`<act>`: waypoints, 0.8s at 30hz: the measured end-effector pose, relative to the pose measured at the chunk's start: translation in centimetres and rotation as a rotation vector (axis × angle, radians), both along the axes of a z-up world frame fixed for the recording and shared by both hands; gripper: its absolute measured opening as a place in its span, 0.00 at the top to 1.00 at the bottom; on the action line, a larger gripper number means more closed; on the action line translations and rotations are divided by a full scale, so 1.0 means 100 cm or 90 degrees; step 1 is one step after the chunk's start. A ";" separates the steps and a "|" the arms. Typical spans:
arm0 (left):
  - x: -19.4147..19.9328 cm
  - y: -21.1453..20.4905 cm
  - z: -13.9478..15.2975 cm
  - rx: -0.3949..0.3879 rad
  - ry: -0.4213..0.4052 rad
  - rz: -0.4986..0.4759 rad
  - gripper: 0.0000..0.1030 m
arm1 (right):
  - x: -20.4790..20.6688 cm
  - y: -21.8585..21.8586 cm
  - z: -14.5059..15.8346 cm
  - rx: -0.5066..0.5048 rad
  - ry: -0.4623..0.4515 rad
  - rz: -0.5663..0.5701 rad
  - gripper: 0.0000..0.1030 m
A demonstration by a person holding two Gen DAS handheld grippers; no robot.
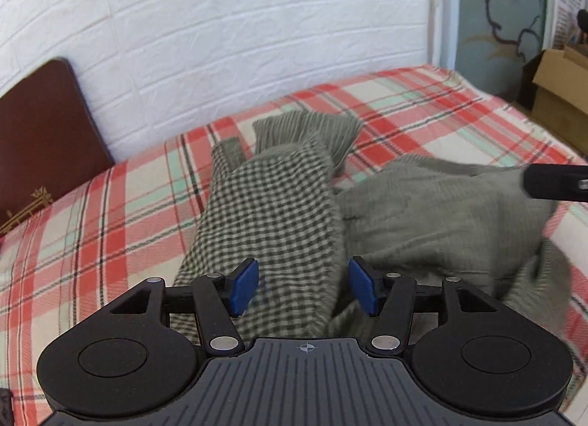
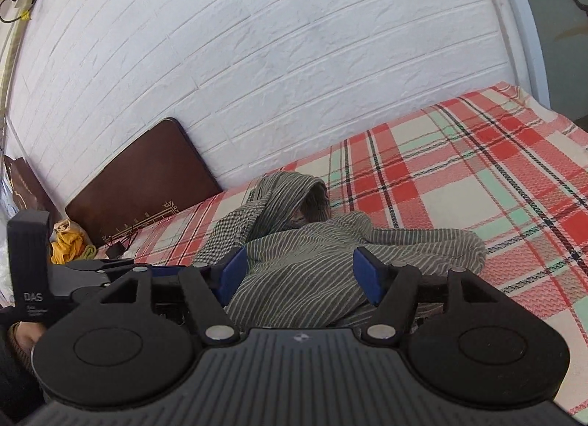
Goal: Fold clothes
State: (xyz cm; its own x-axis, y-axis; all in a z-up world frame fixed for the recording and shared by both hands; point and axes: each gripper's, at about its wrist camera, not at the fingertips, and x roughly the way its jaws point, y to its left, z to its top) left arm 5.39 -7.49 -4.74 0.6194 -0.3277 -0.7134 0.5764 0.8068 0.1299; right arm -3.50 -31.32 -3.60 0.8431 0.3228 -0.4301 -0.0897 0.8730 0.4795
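Left wrist view: left gripper [image 1: 302, 288], blue pads spread and gripping nothing, above the checked green garment [image 1: 272, 213] crumpled on the plaid bedsheet [image 1: 110, 213]; right wrist view: right gripper [image 2: 299, 277], likewise spread, over the same garment's striped folds beside the white brick wall [image 2: 257, 40].

We see a bed [image 1: 422, 95] covered by a plaid sheet [image 2: 477, 169] in red, cream and mint, set against a white wall [image 1: 257, 22] with embossed brick relief. A dark brown padded headboard [image 2: 139, 183] with gold ornament leans on that wall. Beyond the bed's far end we note a pale blue-green surface [image 1: 496, 3] bearing dark painted lines, and an open cardboard box [image 1: 558, 84]. Even daylight fills the room.
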 end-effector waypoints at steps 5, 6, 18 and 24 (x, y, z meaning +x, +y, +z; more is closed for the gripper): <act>0.017 0.027 -0.013 -0.028 0.056 0.061 1.00 | 0.002 0.001 -0.003 0.004 0.011 -0.003 0.33; 0.017 0.037 -0.008 -0.050 0.057 0.076 1.00 | 0.002 0.002 -0.003 0.002 0.012 -0.002 0.32; 0.004 0.165 0.031 -0.076 -0.040 0.302 1.00 | 0.005 0.017 0.002 -0.012 0.010 0.023 0.32; -0.005 0.216 -0.006 -0.068 0.025 0.389 1.00 | 0.007 0.024 0.005 -0.029 0.013 0.031 0.32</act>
State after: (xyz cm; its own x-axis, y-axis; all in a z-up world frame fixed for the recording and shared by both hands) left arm 4.86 14.13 -5.38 0.6917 0.0068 -0.7222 0.0092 0.9998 0.0182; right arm -2.76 -28.92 -3.13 0.8177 0.3426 -0.4626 -0.1223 0.8887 0.4419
